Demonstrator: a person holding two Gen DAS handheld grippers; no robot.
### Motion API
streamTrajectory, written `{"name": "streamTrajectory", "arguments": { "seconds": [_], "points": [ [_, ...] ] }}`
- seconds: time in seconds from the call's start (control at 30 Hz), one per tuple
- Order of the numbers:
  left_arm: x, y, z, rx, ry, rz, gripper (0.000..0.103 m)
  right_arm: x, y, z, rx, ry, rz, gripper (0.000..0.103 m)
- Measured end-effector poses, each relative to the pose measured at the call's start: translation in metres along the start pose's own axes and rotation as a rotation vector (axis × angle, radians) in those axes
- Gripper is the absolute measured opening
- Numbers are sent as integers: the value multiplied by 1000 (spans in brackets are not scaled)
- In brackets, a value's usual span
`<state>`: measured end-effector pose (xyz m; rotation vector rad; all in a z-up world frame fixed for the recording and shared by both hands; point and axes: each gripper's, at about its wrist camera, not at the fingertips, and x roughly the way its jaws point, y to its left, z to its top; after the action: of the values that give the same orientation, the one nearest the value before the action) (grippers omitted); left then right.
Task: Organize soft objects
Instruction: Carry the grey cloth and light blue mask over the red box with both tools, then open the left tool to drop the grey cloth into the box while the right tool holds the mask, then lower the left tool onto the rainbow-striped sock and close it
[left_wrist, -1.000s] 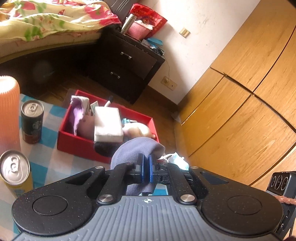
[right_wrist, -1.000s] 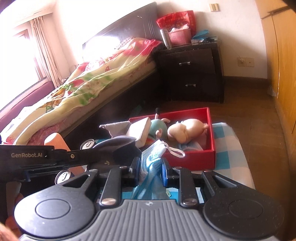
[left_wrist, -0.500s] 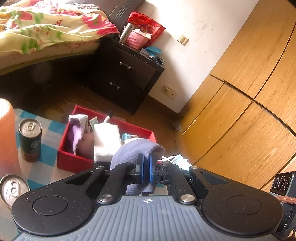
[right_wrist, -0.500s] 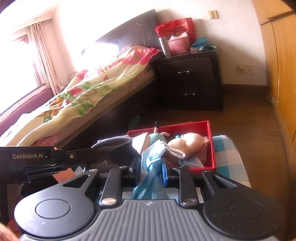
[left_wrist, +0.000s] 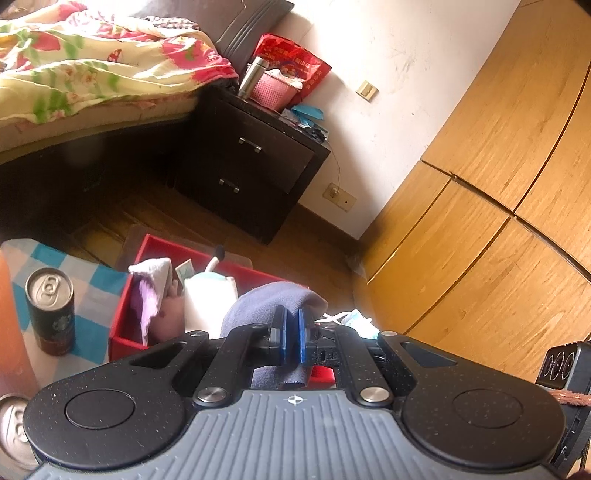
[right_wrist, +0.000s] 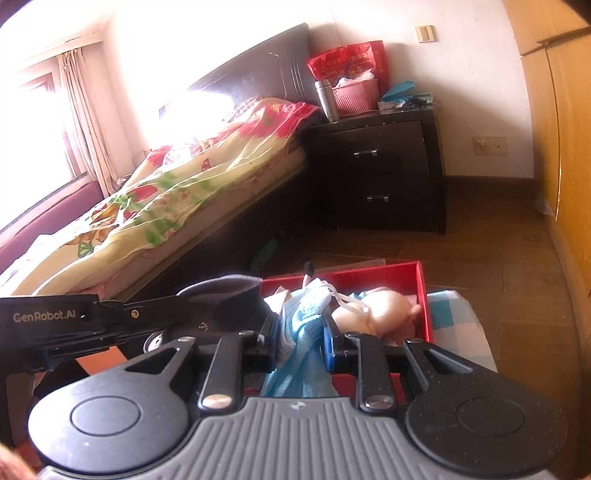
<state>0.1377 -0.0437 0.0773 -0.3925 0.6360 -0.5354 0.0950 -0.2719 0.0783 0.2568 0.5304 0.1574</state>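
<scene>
One red box (left_wrist: 122, 328) on the checked cloth (left_wrist: 96, 284) holds several soft toys. Two cans (left_wrist: 51, 310) stand beside it. The left gripper (left_wrist: 291, 334) is clenched on one grey cloth (left_wrist: 266, 306) and the right gripper (right_wrist: 301, 341) on one blue mask (right_wrist: 303, 328), both before the box.

We see the open red cardboard box (right_wrist: 422, 291) crowded with soft toys; its right side by the cream plush (right_wrist: 373, 314) looks freest. Two metal drink cans (left_wrist: 50, 310) stand left of it.

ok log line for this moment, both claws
left claw: shut on grey-purple cloth | right claw: shut on blue face mask | red box: ahead
</scene>
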Motion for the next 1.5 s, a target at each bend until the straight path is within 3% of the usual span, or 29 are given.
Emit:
{"name": "streamTrajectory", "arguments": {
  "seconds": [0.43,0.63,0.73,0.8,0.87,0.9,1.0,1.1,1.17,1.23,1.27,1.37,1.47,1.5],
  "points": [
    [26,-4,29,21,-53,-8,2,28,-11,14,-1,0,-14,2],
    [47,6,14,75,37,28,4,52,-16,13,-38,28,-34,2],
    [37,1,-12,183,92,69,15,55,-21,12,-44,39,-38,2],
    [28,9,-35,190,121,123,39,55,-25,13,-26,43,-45,2],
    [27,15,-56,202,157,173,36,53,-28,12,-8,51,-26,2],
    [27,18,-63,201,191,171,33,51,-26,10,-19,57,-27,2],
    [22,16,-77,235,223,172,34,45,-19,5,-37,65,-16,2],
    [13,19,-94,214,254,156,50,35,-13,1,-54,63,-8,2],
    [20,16,-111,259,277,220,60,32,-9,-2,-64,71,-1,2],
    [33,10,-120,366,250,325,60,31,-7,-7,-72,85,-3,2],
    [40,9,-120,397,244,342,63,31,-6,-9,-71,92,1,2],
    [56,5,-116,405,224,348,76,27,-5,-12,-78,92,3,2],
    [68,-3,-119,437,190,373,67,25,-7,-12,-80,91,3,2],
    [68,-4,-115,413,184,352,72,25,-10,-12,-78,94,5,2]
  ]
}}
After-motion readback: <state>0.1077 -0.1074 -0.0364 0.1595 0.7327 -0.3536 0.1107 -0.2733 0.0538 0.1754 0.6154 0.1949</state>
